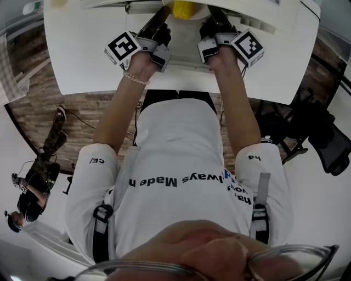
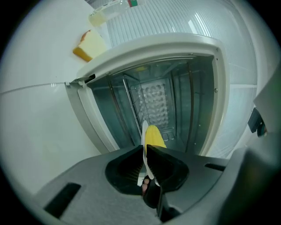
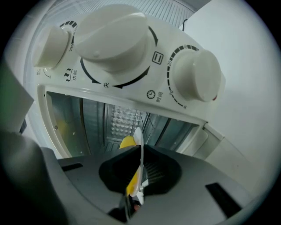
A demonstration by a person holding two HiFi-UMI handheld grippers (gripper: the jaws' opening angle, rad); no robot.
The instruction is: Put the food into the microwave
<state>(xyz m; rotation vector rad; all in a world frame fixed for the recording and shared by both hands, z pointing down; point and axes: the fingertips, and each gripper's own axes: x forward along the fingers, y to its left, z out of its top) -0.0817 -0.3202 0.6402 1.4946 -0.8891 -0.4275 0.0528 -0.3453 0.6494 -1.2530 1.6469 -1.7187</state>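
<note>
A white plate [image 2: 144,130] carries a yellow piece of food [image 2: 154,137], and both grippers hold it by its rim. My left gripper [image 2: 145,147] is shut on the plate's left edge, seen edge-on between the jaws. On the opposite edge of the plate [image 3: 139,139] my right gripper [image 3: 141,149] is shut, with the yellow food [image 3: 127,142] just beyond it. The microwave [image 2: 175,48] stands open right ahead, and its metal cavity [image 2: 153,96] shows behind the plate. In the head view the food [image 1: 184,8] sits at the top edge between the left gripper [image 1: 163,15] and the right gripper [image 1: 215,15].
The control panel carries three white knobs, a large one [image 3: 116,37] and another [image 3: 195,74] close above my right gripper. A wedge of yellow food [image 2: 90,46] and a clear bottle [image 2: 109,11] lie on the white table [image 1: 82,49] left of the microwave. Black chairs [image 1: 323,137] stand at the right.
</note>
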